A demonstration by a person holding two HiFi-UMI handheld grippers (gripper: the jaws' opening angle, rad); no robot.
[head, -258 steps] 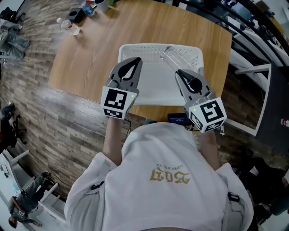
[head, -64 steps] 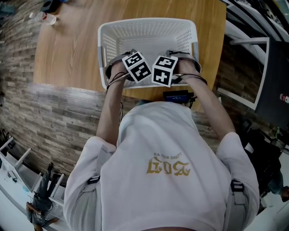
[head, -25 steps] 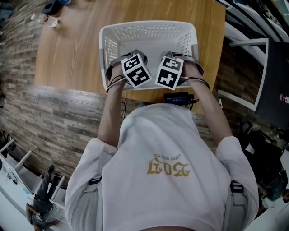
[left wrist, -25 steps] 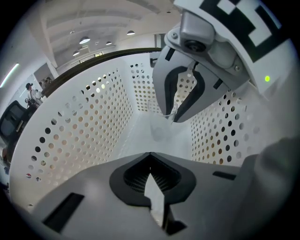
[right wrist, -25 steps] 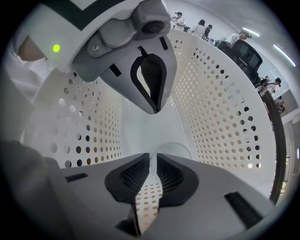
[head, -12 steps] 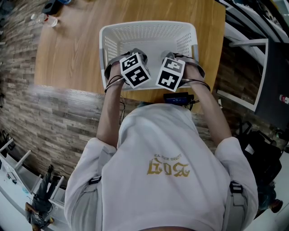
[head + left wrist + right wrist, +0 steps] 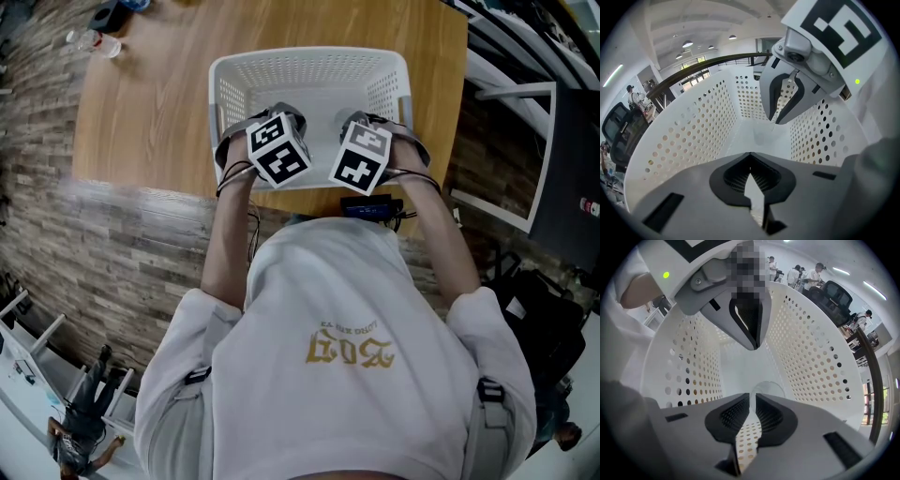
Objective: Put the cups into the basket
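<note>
Left hand-held gripper point(image 7: 750, 171) and right hand-held gripper point(image 7: 753, 403) are both closed on the basket point(image 7: 309, 58) near wall. We see a clear cup point(image 7: 765, 389) on the basket floor, straight ahead, nearer the right one. Surface point(image 7: 150, 103) beyond.

In the head view the marker cubes and the person's hands covered the jaws of the left gripper point(image 7: 750, 157) and the right gripper point(image 7: 753, 397), and most of the near wall of the basket point(image 7: 309, 64). In the right gripper view only the upper rim of a clear cup point(image 7: 767, 385) showed above that gripper's jaws; the rest lay behind them. The worktop point(image 7: 141, 112) was cut off at the top edge, and a dark device point(image 7: 371, 203) at its near edge was too small to name.
</note>
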